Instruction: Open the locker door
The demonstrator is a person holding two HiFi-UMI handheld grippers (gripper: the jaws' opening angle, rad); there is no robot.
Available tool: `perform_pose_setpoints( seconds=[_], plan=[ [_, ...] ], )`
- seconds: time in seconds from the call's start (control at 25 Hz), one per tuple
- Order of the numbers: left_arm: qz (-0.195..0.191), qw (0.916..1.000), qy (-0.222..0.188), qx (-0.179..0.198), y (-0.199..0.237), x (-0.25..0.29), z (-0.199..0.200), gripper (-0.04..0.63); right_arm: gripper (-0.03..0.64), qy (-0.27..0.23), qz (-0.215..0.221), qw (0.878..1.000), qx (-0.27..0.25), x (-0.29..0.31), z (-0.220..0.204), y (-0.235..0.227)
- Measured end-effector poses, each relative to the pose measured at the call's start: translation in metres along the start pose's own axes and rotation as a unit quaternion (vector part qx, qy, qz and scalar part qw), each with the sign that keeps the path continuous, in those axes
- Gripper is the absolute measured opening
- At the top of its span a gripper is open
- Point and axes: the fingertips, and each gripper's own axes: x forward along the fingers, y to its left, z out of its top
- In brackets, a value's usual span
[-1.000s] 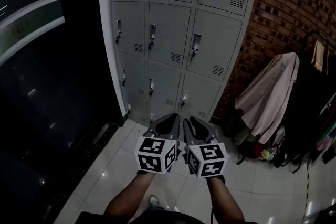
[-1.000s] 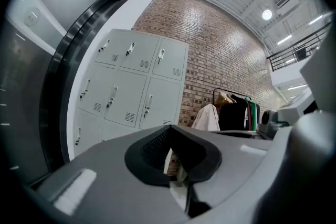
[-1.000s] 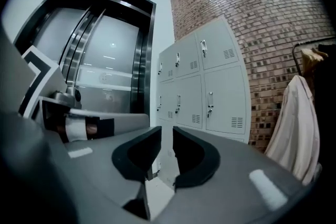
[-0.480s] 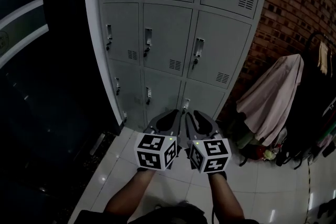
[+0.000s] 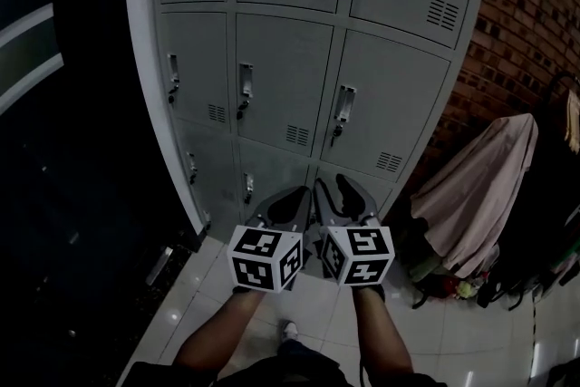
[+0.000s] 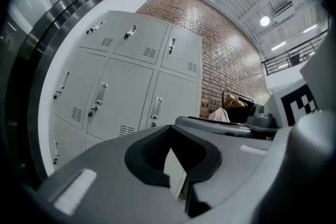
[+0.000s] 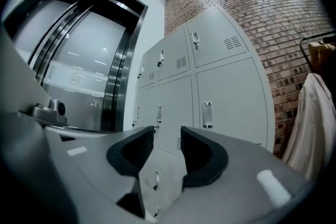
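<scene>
A bank of grey metal lockers (image 5: 290, 68) stands in front of me, all doors closed, each with a small handle and a vent. The bank also fills the left gripper view (image 6: 126, 86) and the right gripper view (image 7: 210, 92). Both grippers are held low, side by side, a short way from the bottom row. My left gripper (image 5: 297, 195) (image 6: 170, 136) is shut with nothing in it. My right gripper (image 5: 331, 188) (image 7: 167, 136) has its jaws opening, a gap between the pads and nothing in it. A door handle (image 7: 207, 114) shows beyond its right jaw. Neither gripper touches a locker.
A brick wall (image 5: 535, 4) runs to the right of the lockers. A pale garment (image 5: 476, 195) hangs on a clothes rack at the right, with bags beneath. Dark glass panels (image 5: 54, 149) close off the left. The floor is light tile (image 5: 190, 304).
The lockers have come closer and fill more of the head view. The right gripper's jaws have parted. Both grippers stay low and side by side.
</scene>
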Motion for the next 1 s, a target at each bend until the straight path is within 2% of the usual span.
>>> perform_pose_setpoints(
  seconds=[0.32, 0.44, 0.52, 0.72, 1.0],
  plan=[
    [0.016, 0.9998, -0.007, 0.005, 0.045, 0.085, 0.020, 0.006, 0.172, -0.015, -0.009, 1.000, 0.006, 0.096, 0.018, -0.070],
    [0.019, 0.9998, -0.010, 0.003, 0.056, 0.111, 0.023, 0.006, 0.212, -0.021, -0.002, 1.000, 0.010, 0.127, 0.024, -0.085],
    [0.022, 0.9997, -0.012, 0.000, 0.063, 0.125, 0.024, 0.006, 0.216, -0.019, 0.005, 1.000, 0.003, 0.145, 0.024, -0.091],
    [0.026, 0.9996, -0.014, -0.002, 0.075, 0.151, 0.022, 0.006, 0.247, -0.009, 0.011, 1.000, -0.005, 0.181, 0.016, -0.109],
    [0.043, 0.9990, -0.012, -0.009, 0.101, 0.169, 0.020, 0.006, 0.272, -0.012, -0.005, 1.000, 0.003, 0.209, 0.016, -0.125]
  ],
)
